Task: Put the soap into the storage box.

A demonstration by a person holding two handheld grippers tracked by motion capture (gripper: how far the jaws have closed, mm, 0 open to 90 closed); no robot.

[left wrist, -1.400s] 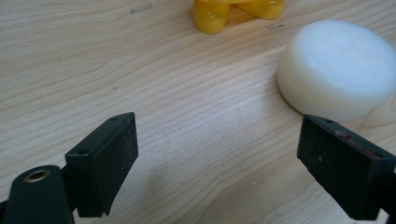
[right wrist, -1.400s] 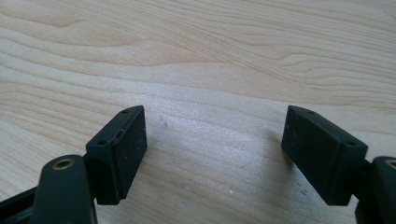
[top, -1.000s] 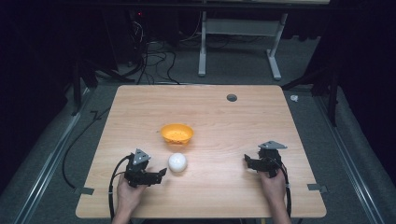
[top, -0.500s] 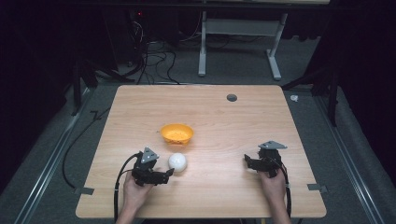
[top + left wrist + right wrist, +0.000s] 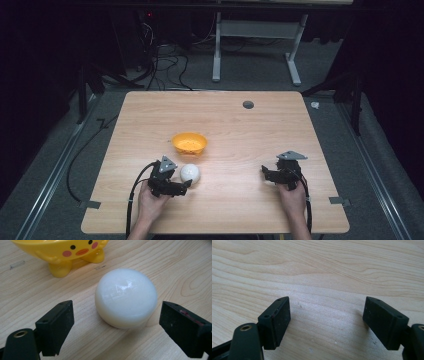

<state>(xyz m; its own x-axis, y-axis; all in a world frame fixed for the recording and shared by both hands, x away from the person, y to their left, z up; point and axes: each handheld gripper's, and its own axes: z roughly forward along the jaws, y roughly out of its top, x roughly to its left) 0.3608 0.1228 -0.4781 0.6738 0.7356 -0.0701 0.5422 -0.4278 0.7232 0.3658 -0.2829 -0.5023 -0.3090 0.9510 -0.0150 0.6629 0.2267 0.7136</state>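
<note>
Left gripper view looks along the left hand-held gripper (image 5: 116, 322), whose two black jaws stand wide apart with nothing clamped between them. Just ahead of the jaws, roughly centred in the gap and slightly toward the right jaw, a smooth white ball (image 5: 126, 300) rests on the wooden surface (image 5: 175, 267); neither jaw touches it. Beyond the ball and off to the left stands a yellow duck-faced bowl (image 5: 62, 251) on short feet, apart from the ball.

From the high view, the left hand-held gripper (image 5: 181, 186) sits at the near left of the surface (image 5: 240, 125), held by the person's left hand (image 5: 152, 202), with the white ball (image 5: 190, 173) just in front of its tips and the yellow bowl (image 5: 189, 143) a little farther on. The right hand-held gripper (image 5: 267, 174) lies well apart to the right, held by the right hand (image 5: 291, 195).

In the right gripper view, the right hand-held gripper (image 5: 327, 320) also has its jaws spread wide over bare wood grain (image 5: 319, 272), holding nothing
</note>
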